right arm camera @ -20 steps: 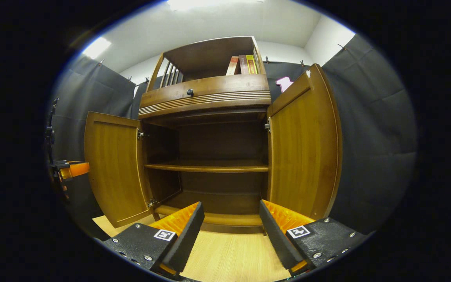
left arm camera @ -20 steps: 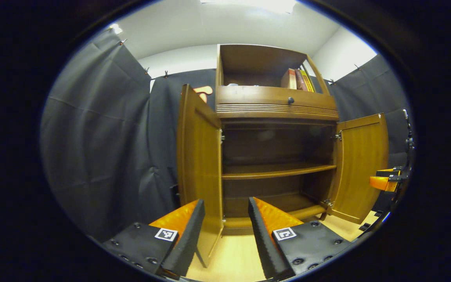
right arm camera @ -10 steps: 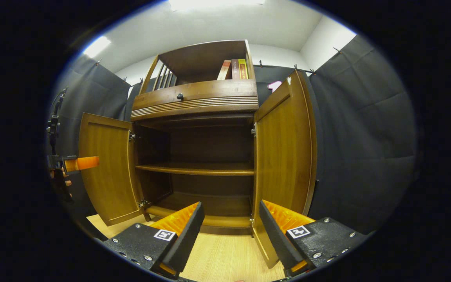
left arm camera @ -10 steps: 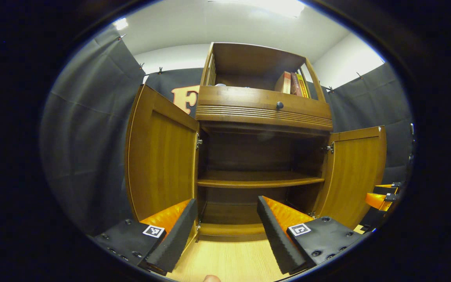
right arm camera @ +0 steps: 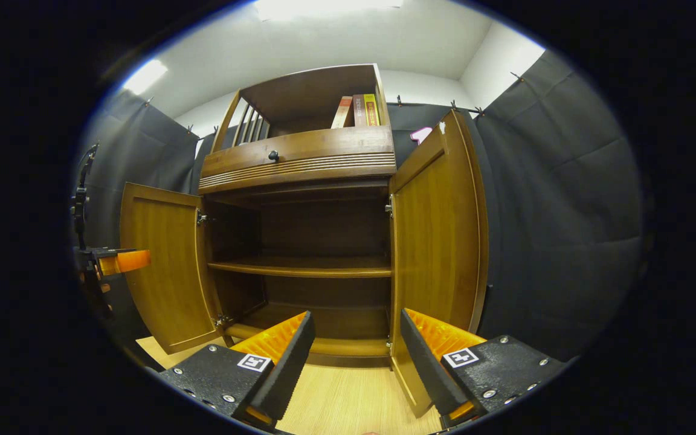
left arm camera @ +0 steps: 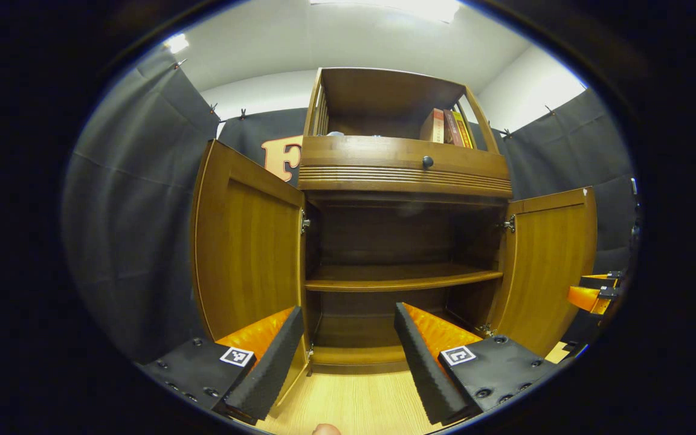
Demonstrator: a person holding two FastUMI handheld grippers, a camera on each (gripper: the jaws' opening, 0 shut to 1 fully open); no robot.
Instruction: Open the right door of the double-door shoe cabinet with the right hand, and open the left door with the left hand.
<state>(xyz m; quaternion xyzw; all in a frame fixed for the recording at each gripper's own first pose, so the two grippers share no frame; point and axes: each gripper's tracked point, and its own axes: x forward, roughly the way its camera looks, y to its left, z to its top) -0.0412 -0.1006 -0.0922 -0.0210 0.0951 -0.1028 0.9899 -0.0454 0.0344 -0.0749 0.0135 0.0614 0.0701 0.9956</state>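
Brown wooden double-door shoe cabinet (left arm camera: 405, 175) straight ahead in both views, standing on light wood floor (right arm camera: 348, 405); both doors swung open. Left wooden door panel (left arm camera: 245, 241) out twd left gripper view cam, right wooden door panel (right arm camera: 438, 229) out twd right gripper view cam. Inside: 1 bare wooden shelf (left arm camera: 402, 279) mid-height. Above: drawer w/ small dark round knob (left arm camera: 427, 161); upright books (left arm camera: 447, 128) in top open compartment. Left gripper (left arm camera: 348, 356) fingers spread wide, gripping nothing, low before cabinet opening; right gripper (right arm camera: 357, 356) same, wide apart, nothing btwn fingers, near right door's bottom edge. Dark grey curtain (right arm camera: 559, 211) either side.
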